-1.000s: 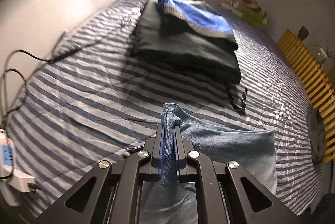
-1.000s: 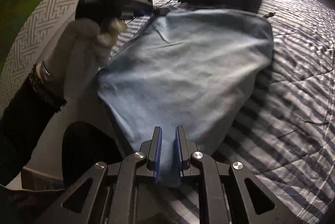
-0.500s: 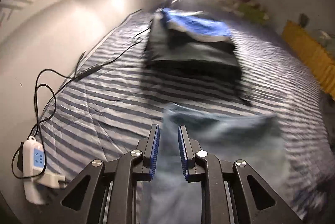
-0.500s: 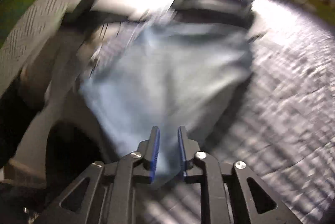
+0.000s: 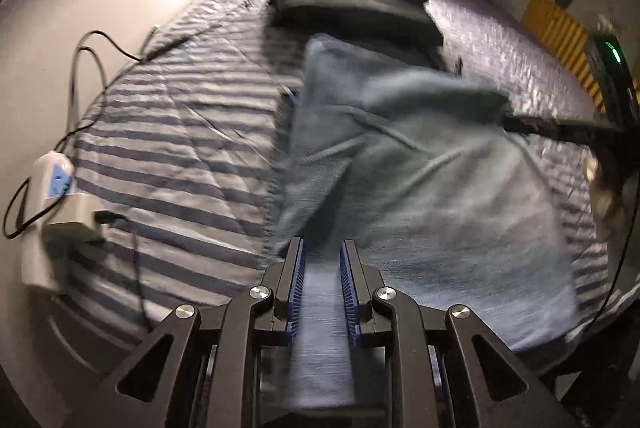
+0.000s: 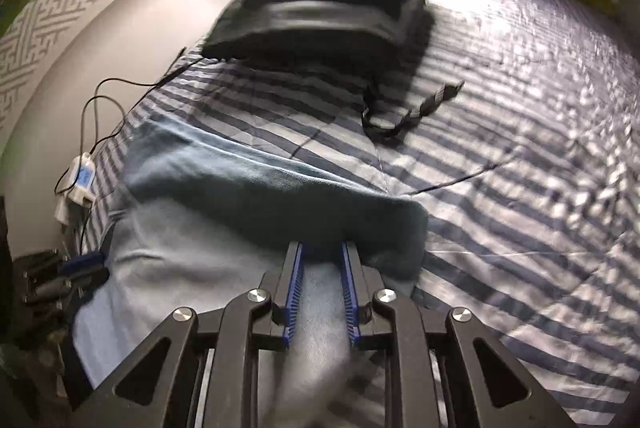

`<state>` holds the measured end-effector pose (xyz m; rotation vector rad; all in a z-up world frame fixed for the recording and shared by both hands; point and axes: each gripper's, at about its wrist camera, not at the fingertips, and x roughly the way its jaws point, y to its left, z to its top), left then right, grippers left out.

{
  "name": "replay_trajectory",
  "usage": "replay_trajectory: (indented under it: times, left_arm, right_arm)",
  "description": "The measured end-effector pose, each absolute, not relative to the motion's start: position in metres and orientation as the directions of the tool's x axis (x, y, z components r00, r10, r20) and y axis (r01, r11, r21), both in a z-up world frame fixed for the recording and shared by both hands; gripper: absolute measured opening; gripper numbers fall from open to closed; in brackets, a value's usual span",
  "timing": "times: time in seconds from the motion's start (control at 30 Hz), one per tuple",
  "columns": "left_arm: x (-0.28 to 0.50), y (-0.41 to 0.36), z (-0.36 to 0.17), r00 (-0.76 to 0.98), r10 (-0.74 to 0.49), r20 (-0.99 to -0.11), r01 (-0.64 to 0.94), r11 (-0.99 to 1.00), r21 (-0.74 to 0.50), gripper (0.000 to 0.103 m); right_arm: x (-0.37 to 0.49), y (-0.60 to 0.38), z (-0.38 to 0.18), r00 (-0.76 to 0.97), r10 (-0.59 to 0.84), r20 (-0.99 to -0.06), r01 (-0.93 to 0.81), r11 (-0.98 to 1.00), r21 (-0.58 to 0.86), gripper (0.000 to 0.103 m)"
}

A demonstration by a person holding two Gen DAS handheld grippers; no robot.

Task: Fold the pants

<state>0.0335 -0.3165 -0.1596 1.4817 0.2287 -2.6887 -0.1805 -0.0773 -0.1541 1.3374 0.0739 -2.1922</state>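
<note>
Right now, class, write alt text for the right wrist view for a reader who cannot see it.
Light blue denim pants lie partly folded on a blue-and-white striped bedspread, cloth running between the right gripper's slightly parted jaws. Behind sits a stack of folded dark and bright blue clothes.

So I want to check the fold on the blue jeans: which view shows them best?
The left wrist view: the jeans fill it, the creases and folded-over flap visible, though blurred. The right wrist view shows the jeans only lengthwise, mostly the shadowed far fold and near end.
</note>
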Motion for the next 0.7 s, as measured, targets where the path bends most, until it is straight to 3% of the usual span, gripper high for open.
replay_trajectory:
  times: [0.07,0.1,0.23,0.27,0.37,0.57,0.7]
  left_arm:
    - [0.04,-0.325,-0.148,-0.561,0.024,-0.827,0.151,-0.98,-0.131,0.022]
    - [0.042,-0.331,-0.142,-0.573,0.036,-0.819,0.161,-0.975,-0.155,0.023]
    - [0.032,-0.34,-0.134,-0.575,0.044,-0.817,0.173,-0.969,-0.174,0.06]
    - [0.026,-0.34,-0.134,-0.569,0.051,-0.821,0.17,-0.969,-0.178,0.067]
    - [0.001,-0.343,-0.142,-0.546,0.109,-0.831,0.154,-0.962,-0.228,0.077]
    - [-0.037,-0.35,-0.176,-0.467,0.121,-0.876,0.191,-0.953,-0.233,0.078]
    - [-0.044,-0.357,-0.192,-0.448,0.207,-0.87,0.196,-0.927,-0.321,0.077]
  right_arm:
    - [-0.166,-0.067,-0.139,-0.392,-0.447,-0.804,0.495,-0.839,0.225,0.047]
    - [-0.155,-0.06,-0.13,-0.422,-0.468,-0.776,0.5,-0.834,0.232,0.052]
    - [-0.126,-0.043,-0.122,-0.445,-0.467,-0.764,0.493,-0.84,0.226,0.058]
    - [-0.116,-0.037,-0.124,-0.442,-0.471,-0.763,0.475,-0.845,0.246,0.067]
    - [-0.105,-0.027,-0.134,-0.403,-0.486,-0.775,0.432,-0.848,0.307,0.071]
    - [-0.102,-0.032,-0.161,-0.332,-0.464,-0.821,0.385,-0.861,0.331,0.071]
    - [-0.111,-0.036,-0.174,-0.289,-0.48,-0.829,0.348,-0.859,0.376,0.071]
